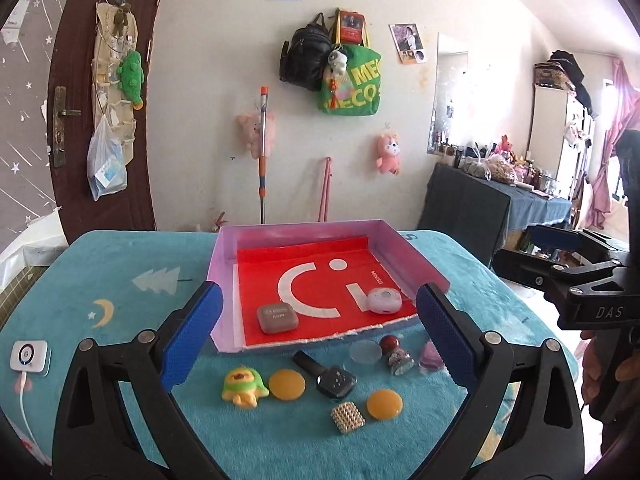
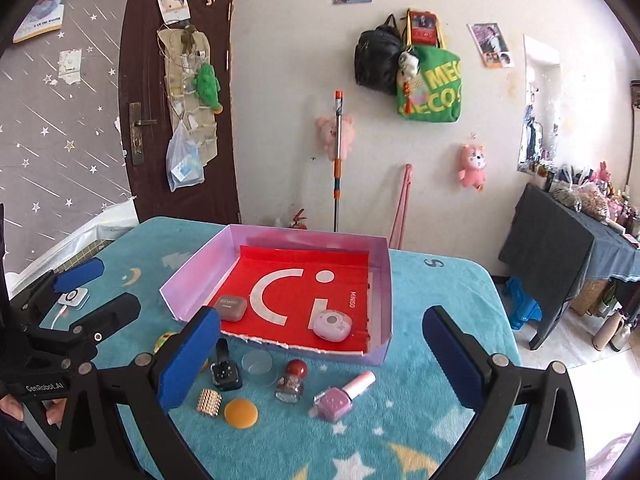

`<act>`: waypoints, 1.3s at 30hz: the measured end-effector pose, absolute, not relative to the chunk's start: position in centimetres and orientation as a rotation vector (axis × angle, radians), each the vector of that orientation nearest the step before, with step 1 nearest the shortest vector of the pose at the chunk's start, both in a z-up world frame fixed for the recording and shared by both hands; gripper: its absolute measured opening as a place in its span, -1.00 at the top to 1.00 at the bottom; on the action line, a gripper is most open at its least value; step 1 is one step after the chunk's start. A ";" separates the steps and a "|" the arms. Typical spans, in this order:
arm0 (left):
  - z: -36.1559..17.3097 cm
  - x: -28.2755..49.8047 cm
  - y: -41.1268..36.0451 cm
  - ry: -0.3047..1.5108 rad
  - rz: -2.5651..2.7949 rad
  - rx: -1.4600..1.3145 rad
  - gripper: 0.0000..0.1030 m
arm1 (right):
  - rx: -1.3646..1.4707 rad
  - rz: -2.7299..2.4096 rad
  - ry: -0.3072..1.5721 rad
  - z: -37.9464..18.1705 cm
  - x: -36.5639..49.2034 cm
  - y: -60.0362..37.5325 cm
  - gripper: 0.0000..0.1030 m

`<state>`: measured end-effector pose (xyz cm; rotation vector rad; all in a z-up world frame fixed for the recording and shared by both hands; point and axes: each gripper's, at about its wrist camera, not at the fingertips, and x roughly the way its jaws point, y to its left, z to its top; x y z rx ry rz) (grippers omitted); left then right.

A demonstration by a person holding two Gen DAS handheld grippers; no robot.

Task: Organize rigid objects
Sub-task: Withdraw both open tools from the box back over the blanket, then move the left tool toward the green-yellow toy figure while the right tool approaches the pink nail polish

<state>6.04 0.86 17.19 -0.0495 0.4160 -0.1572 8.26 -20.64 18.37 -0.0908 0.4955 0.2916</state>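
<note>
A pink box [image 1: 412, 258] [image 2: 380, 268] with a red liner holds a grey case [image 1: 277, 317] [image 2: 230, 307] and a pink round device [image 1: 384, 300] [image 2: 332, 325]. In front of it on the teal cloth lie a yellow duck toy [image 1: 243, 388], two orange discs [image 1: 286, 385] [image 2: 241, 413], a black nail polish [image 1: 332, 376] [image 2: 225, 368], a clear disc [image 1: 364, 352], a red-capped bottle [image 1: 396, 356] [image 2: 292, 380], a beaded cylinder [image 1: 347, 417] [image 2: 209, 401] and a pink nail polish [image 2: 344, 398]. My left gripper [image 1: 318, 336] [image 2: 100, 292] and right gripper [image 2: 320, 360] [image 1: 528, 254] hover open above them, holding nothing.
A white charger device [image 1: 29, 355] [image 2: 72, 298] with a cable lies at the table's left edge. Behind the table is a wall with hung bags [image 1: 344, 76], plush toys and a mop [image 1: 262, 152]. A dark-draped cluttered table [image 2: 560, 240] stands to the right.
</note>
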 end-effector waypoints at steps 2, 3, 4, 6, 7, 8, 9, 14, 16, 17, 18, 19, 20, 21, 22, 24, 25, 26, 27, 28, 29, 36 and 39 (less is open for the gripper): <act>16.6 4.9 0.7 0.409 -0.139 -0.052 -0.92 | -0.074 0.293 0.490 17.6 6.9 -20.9 -1.00; 16.4 4.3 0.7 0.404 -0.134 -0.052 -0.92 | -0.061 0.293 0.492 17.0 6.3 -21.1 -1.00; 16.0 3.7 0.7 0.400 -0.131 -0.049 -0.92 | -0.049 0.291 0.497 16.4 5.6 -21.2 -1.00; 15.1 2.8 0.5 0.400 -0.123 -0.042 -0.92 | -0.041 0.284 0.494 15.3 4.5 -21.4 -1.00; 14.6 2.3 0.5 0.402 -0.119 -0.043 -0.92 | -0.041 0.277 0.492 14.7 3.9 -21.5 -1.00; 14.1 1.9 0.5 0.405 -0.119 -0.047 -0.92 | -0.044 0.267 0.489 14.1 3.4 -21.5 -1.00; 13.7 1.6 0.4 0.408 -0.118 -0.052 -0.92 | -0.050 0.257 0.485 13.7 3.0 -21.5 -1.00; 11.2 0.9 0.4 0.435 -0.110 -0.070 -0.92 | -0.032 0.240 0.486 11.1 1.7 -21.7 -1.00; 10.3 0.8 0.3 0.443 -0.100 -0.068 -0.92 | -0.003 0.234 0.498 10.0 1.6 -22.1 -1.00; 9.9 0.7 0.2 0.446 -0.096 -0.066 -0.92 | 0.006 0.225 0.502 9.4 1.5 -22.3 -1.00; 9.4 0.6 0.1 0.453 -0.092 -0.066 -0.92 | 0.011 0.215 0.501 8.8 1.4 -22.5 -1.00; 9.0 0.6 0.1 0.460 -0.092 -0.066 -0.92 | 0.013 0.205 0.501 8.3 1.4 -22.6 -1.00; 8.6 0.6 0.0 0.467 -0.094 -0.066 -0.92 | 0.014 0.194 0.503 7.8 1.4 -22.7 -1.00; 8.1 0.6 -0.2 0.475 -0.095 -0.066 -0.92 | 0.013 0.187 0.509 7.1 1.5 -22.8 -1.00; 7.7 0.6 -0.3 0.479 -0.096 -0.064 -0.92 | 0.013 0.183 0.512 6.8 1.7 -22.8 -1.00; 6.9 0.6 -0.6 0.483 -0.090 -0.057 -0.92 | 0.012 0.168 0.515 5.8 1.8 -22.9 -1.00; 6.5 0.6 -0.7 0.485 -0.086 -0.055 -0.92 | 0.013 0.165 0.514 5.4 1.9 -22.9 -1.00; 6.1 0.7 -0.8 0.487 -0.083 -0.055 -0.92 | 0.008 0.161 0.516 4.9 2.1 -22.8 -1.00; 5.6 0.8 -0.9 0.488 -0.078 -0.057 -0.92 | 0.002 0.156 0.515 4.6 2.2 -22.8 -1.00; 5.3 0.8 -0.9 0.488 -0.071 -0.057 -0.92 | -0.004 0.150 0.513 4.2 2.2 -22.7 -1.00; 5.0 0.9 -0.9 0.490 -0.065 -0.058 -0.92 | -0.004 0.149 0.512 3.9 2.2 -22.7 -1.00; 3.4 1.7 -0.4 0.514 -0.039 -0.072 -0.92 | 0.005 0.123 0.520 2.4 2.9 -22.9 -1.00; 2.8 1.8 -0.5 0.518 -0.031 -0.062 -0.92 | 0.000 0.113 0.517 2.1 3.0 -22.9 -1.00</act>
